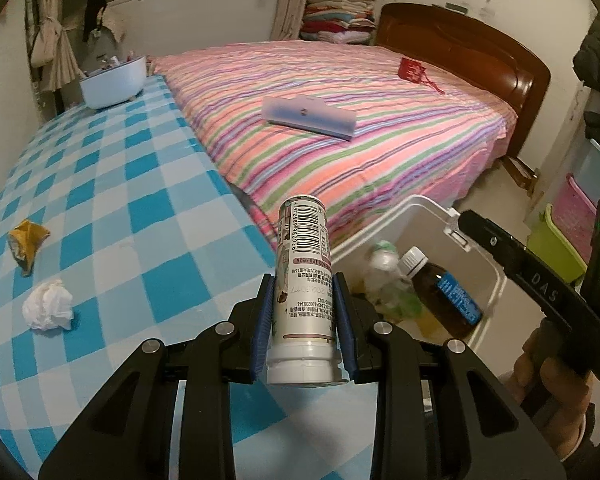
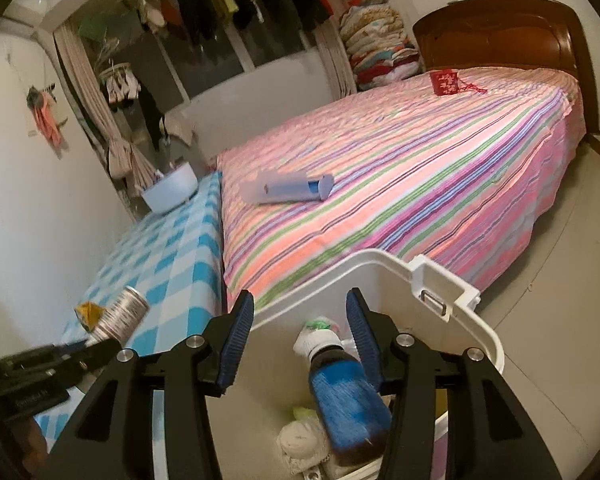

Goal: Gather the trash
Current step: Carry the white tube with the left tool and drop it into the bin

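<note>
My left gripper [image 1: 303,280] is shut on a white cylindrical bottle [image 1: 305,248] with a barcode label, held upright over the edge of the blue checked table [image 1: 140,208]. A crumpled white tissue [image 1: 49,311] and a yellow wrapper [image 1: 27,240] lie on that table at the left. To the right stands a white bin [image 1: 428,208] holding a brown bottle [image 1: 440,292] with a blue label and some plastic waste. My right gripper [image 2: 300,294] hangs open over the bin [image 2: 380,258]. The brown bottle [image 2: 348,400] is blurred below its fingers, beside the right pad and apart from the left one.
A striped bed [image 1: 340,80] with a wooden headboard runs behind the table and bin, carrying a pale blue case [image 1: 310,116] and a red pouch [image 1: 412,69]. A light blue bowl [image 1: 114,82] sits at the table's far end. Coloured storage boxes [image 1: 572,208] stand at the right.
</note>
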The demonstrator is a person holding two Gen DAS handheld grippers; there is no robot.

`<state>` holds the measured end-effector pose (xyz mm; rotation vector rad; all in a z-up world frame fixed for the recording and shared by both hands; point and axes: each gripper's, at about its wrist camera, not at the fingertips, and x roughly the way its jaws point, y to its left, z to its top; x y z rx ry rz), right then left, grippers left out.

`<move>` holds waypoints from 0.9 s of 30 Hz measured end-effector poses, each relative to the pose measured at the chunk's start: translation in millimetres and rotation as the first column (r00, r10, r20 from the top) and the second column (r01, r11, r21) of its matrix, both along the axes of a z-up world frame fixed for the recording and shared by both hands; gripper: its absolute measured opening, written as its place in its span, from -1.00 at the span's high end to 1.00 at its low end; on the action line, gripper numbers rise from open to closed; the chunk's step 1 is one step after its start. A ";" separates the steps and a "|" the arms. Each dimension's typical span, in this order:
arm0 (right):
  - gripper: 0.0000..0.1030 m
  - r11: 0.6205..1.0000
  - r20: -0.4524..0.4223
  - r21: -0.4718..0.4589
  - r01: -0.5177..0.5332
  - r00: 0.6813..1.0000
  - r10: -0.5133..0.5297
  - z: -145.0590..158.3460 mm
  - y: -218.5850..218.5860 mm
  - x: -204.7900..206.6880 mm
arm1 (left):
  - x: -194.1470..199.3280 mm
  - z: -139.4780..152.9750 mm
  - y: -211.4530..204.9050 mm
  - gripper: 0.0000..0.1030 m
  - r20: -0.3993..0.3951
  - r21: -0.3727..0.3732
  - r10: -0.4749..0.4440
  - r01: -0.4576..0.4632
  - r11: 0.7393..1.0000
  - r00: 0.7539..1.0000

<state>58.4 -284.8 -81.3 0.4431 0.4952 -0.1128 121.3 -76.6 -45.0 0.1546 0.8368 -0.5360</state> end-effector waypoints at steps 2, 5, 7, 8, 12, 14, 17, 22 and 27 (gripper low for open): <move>0.08 1.000 0.018 0.017 0.019 1.000 -0.020 1.1 -5.7 -2.5 | -1.0 -0.6 -6.8 0.45 -0.005 0.000 -0.013 0.013 1.000 1.000; 0.08 0.998 0.036 0.043 0.040 0.998 -0.042 3.5 -12.6 -5.4 | -1.9 -1.2 -17.6 0.45 -0.014 -0.002 -0.033 0.033 0.999 0.999; 0.08 0.997 0.047 0.056 0.052 0.997 -0.055 4.9 -16.3 -7.4 | -3.2 -1.5 -25.0 0.45 -0.020 -0.005 -0.051 0.051 0.999 0.998; 0.08 0.996 0.052 0.062 0.063 0.996 -0.067 5.2 -19.0 -8.5 | -4.4 -1.5 -27.9 0.45 -0.023 -0.005 -0.059 0.059 0.998 0.998; 0.08 0.995 0.053 0.076 0.068 0.996 -0.072 6.9 -24.1 -11.1 | -7.2 -3.0 -44.0 0.45 -0.030 -0.001 -0.092 0.092 0.996 0.995; 0.08 0.994 0.059 0.085 0.070 0.995 -0.075 8.0 -26.6 -12.0 | -8.1 -3.5 -52.1 0.45 -0.035 -0.002 -0.109 0.109 0.994 0.993; 0.07 0.993 0.067 0.092 0.075 0.994 -0.081 9.1 -31.3 -13.9 | -10.4 -3.6 -62.4 0.44 -0.036 -0.001 -0.129 0.129 0.992 0.991; -0.01 0.992 0.075 0.099 0.083 0.993 -0.091 8.5 -34.4 -15.4 | -10.0 -4.9 -71.5 0.44 -0.047 -0.008 -0.144 0.144 0.990 0.988; -0.02 0.991 0.074 0.101 0.086 0.993 -0.094 9.7 -34.9 -15.3 | -10.0 -6.7 -75.3 0.43 -0.053 -0.009 -0.152 0.152 0.988 0.987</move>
